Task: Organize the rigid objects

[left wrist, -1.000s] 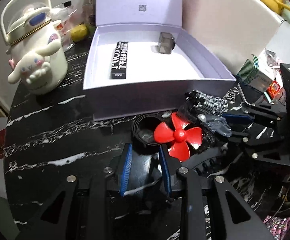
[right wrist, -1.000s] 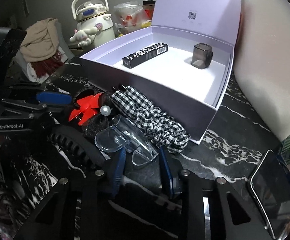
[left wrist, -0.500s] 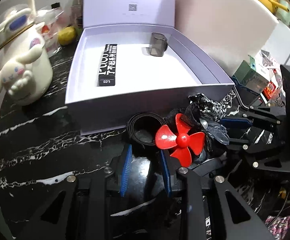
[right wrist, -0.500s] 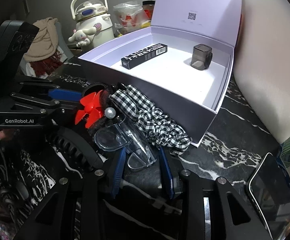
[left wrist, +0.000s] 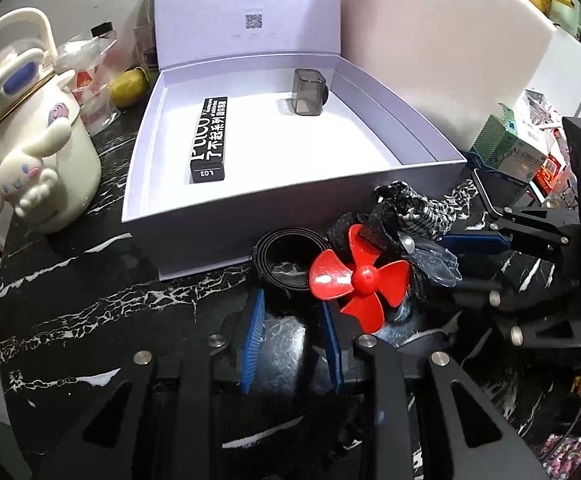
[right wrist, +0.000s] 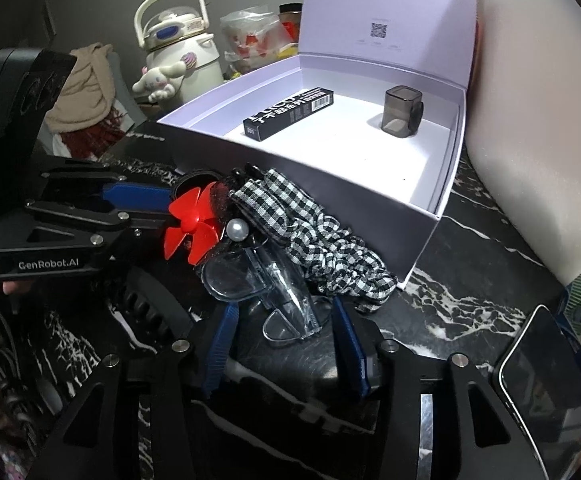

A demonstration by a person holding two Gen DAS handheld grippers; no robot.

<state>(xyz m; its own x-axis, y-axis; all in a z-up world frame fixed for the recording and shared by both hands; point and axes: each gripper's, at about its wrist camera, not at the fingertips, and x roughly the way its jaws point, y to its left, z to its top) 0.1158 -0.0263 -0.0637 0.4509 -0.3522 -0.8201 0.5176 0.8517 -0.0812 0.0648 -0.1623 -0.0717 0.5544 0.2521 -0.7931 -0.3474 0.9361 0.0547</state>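
An open lavender box (left wrist: pixel 250 216) (right wrist: pixel 290 160) holds a long black carton (left wrist: pixel 209 144) (right wrist: pixel 290 114) and a small smoky cube (left wrist: pixel 308 91) (right wrist: pixel 401 117). In front of it lie a black ring (left wrist: pixel 290 260), a red propeller (left wrist: pixel 360 278) (right wrist: pixel 190 228), a checked scrunchie (left wrist: pixel 418 204) (right wrist: pixel 310 232) and a clear plastic hair clip (right wrist: pixel 266 288) (left wrist: pixel 434 258). My left gripper (left wrist: pixel 292 304) (right wrist: pixel 138 204) is open, its tips just short of the ring and propeller. My right gripper (right wrist: pixel 284 312) (left wrist: pixel 474 256) is open with the clear clip between its fingers.
A white character kettle (left wrist: pixel 30 140) (right wrist: pixel 178 56) stands left of the box. A phone (right wrist: pixel 542 392) lies at the right on the black marble table (left wrist: pixel 90 280). A white panel (left wrist: pixel 430 40) stands behind the box, with small cartons (left wrist: pixel 506 148) beside it.
My left gripper has edged forward toward the ring and propeller. My right gripper has moved forward slightly around the clear clip. Both stay open.
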